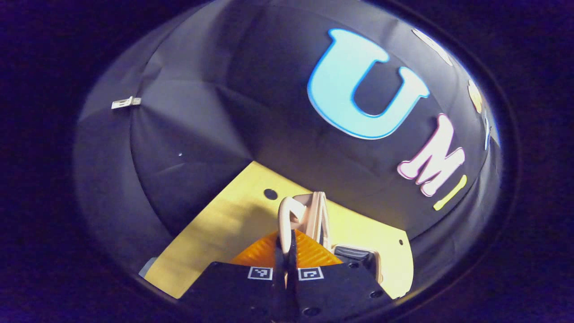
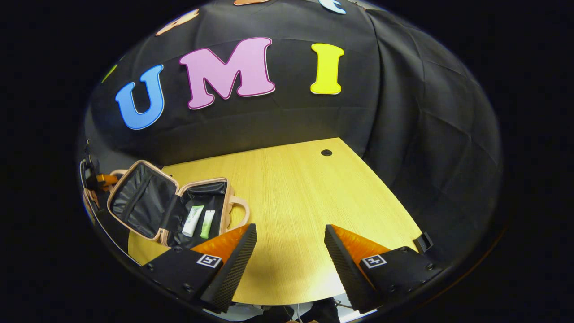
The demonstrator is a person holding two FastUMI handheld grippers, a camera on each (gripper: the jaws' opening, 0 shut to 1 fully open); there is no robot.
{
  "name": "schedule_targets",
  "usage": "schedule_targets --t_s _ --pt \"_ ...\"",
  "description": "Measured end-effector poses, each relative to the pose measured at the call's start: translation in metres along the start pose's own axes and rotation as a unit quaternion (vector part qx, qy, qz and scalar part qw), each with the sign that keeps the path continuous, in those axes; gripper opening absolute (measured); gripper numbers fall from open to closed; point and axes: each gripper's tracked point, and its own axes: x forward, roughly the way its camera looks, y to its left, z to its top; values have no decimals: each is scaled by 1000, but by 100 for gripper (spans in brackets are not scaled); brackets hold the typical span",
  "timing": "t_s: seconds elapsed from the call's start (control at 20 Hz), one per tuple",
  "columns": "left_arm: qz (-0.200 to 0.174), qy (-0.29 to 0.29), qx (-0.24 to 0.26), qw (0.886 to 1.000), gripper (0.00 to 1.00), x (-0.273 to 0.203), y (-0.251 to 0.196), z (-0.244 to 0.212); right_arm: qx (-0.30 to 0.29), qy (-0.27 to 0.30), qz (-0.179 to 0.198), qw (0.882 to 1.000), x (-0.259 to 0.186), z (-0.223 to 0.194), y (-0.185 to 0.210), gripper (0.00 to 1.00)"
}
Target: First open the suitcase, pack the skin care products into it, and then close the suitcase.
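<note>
The small beige suitcase (image 2: 226, 197) lies open at the left of the wooden table in the right gripper view, its dark-lined lid (image 2: 141, 199) raised. Two skin care tubes, a white one (image 2: 193, 220) and a green one (image 2: 207, 223), lie side by side in its base. My right gripper (image 2: 290, 240) hovers open over bare table to the right of the case, holding nothing. In the left gripper view my left gripper (image 1: 285, 244) is shut on the beige handle loop (image 1: 289, 211) of the lid, whose edge (image 1: 320, 215) stands just behind. That gripper (image 2: 101, 179) also appears beyond the lid.
The yellow wooden table (image 2: 305, 193) has a small round hole (image 2: 326, 152) near its far edge, seen too in the left gripper view (image 1: 270, 194). Black cloth walls close the booth behind and on both sides. Open tabletop stretches right of the case.
</note>
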Motion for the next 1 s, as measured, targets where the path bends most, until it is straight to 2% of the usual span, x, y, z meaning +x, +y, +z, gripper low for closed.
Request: schedule_targets --t_s 0.1,0.3,0.45,0.6,0.7,0.8,1.0 --pt "-24 -4 32 999 6 -5 -52 -4 -2 -3 11 1000 7 5 -8 97" --pt "-76 3 42 996 6 -7 -156 -36 -3 -10 31 999 17 19 -34 97" --pt "-106 24 52 993 6 -4 -215 -92 -3 -14 48 999 24 24 -53 97" --pt "-126 67 34 989 6 24 -265 -166 10 -2 71 997 30 20 -69 97" --pt "-118 106 34 987 7 42 -282 -215 10 5 81 997 33 17 -83 96" --pt "-85 128 58 986 6 63 -286 -259 5 9 91 996 35 13 -98 96" --pt "-17 154 108 982 7 79 -279 -307 4 25 109 994 46 7 -122 98"
